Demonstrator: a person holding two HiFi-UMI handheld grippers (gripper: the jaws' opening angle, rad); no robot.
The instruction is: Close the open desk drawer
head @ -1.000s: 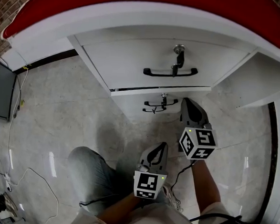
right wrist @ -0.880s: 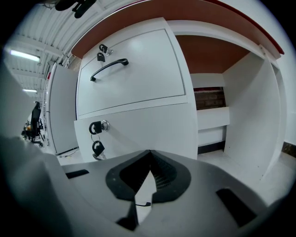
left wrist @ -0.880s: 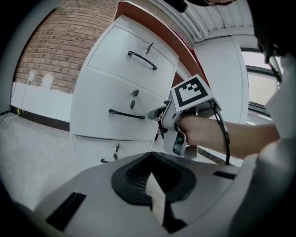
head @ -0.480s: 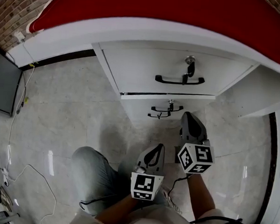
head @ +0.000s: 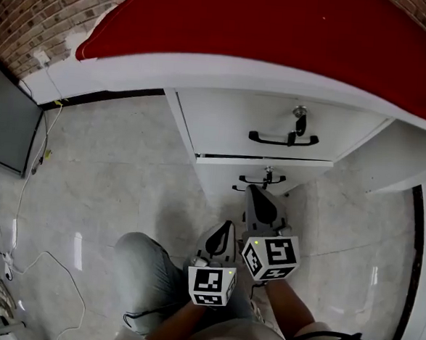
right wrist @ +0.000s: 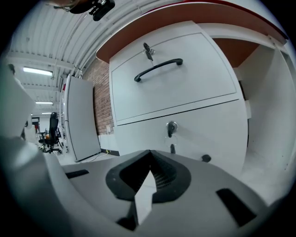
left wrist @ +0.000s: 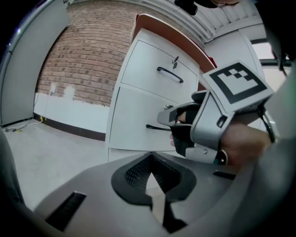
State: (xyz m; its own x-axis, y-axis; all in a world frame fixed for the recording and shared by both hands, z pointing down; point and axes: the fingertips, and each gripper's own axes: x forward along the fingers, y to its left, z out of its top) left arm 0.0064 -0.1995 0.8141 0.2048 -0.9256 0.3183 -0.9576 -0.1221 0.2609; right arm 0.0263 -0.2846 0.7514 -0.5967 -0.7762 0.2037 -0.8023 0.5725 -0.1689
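Under the red-topped white desk [head: 227, 76], on the far side of the pale stone floor [head: 111, 166], the stack of two drawers faces the crouching person. The upper white drawer with the black bar handle and a key in its lock [head: 224, 119] looks to me to stand a touch proud of the lower white drawer [head: 223, 177], with a dark seam between them, so I would say it is nearly home but not flush. The right gripper [head: 258, 198] reaches out low towards the lower drawer front. Its jaws are pressed together with nothing between them, and its nose sits just near of that drawer's small black handle [head: 259, 180]; I cannot tell whether it touches. The left gripper [head: 225, 232] hangs nearer the person and to the left, above a knee in grey trousers [head: 145, 259]. Its jaws are likewise together and empty, and it is well apart from both drawers. The step in hand seems to be the closing push itself, or the check after it. Next, I judge, the right gripper should rise to the upper front and press it squarely beside the handle, straight away from the person, until both fronts line up.
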